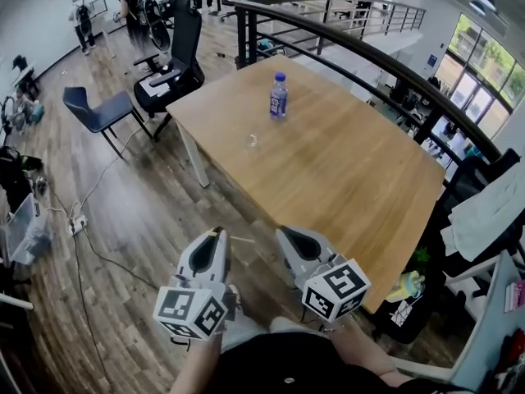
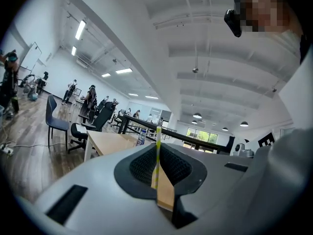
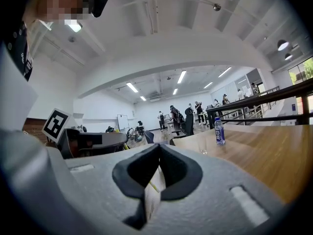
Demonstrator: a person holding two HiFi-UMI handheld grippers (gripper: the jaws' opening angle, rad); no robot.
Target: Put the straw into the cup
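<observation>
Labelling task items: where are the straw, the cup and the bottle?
straw (image 2: 157, 148), left gripper view, mid-shaft.
cup (image 1: 253, 140), head view, its clear body.
bottle (image 1: 279, 98), head view, its middle.

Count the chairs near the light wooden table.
2: a blue armless chair on the floor at left, and a black swivel office chair against the light wooden table's left end. Others may hide in clutter at right.

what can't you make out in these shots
- cup: head view, too small and clear to see whether it is empty.
- straw: left gripper view, lower end hidden inside the left gripper's shut jaws.
- right gripper: right gripper view, pale sliver between closed jaws, pad or object unclear.
- bottle: label print too small in every view.
</observation>
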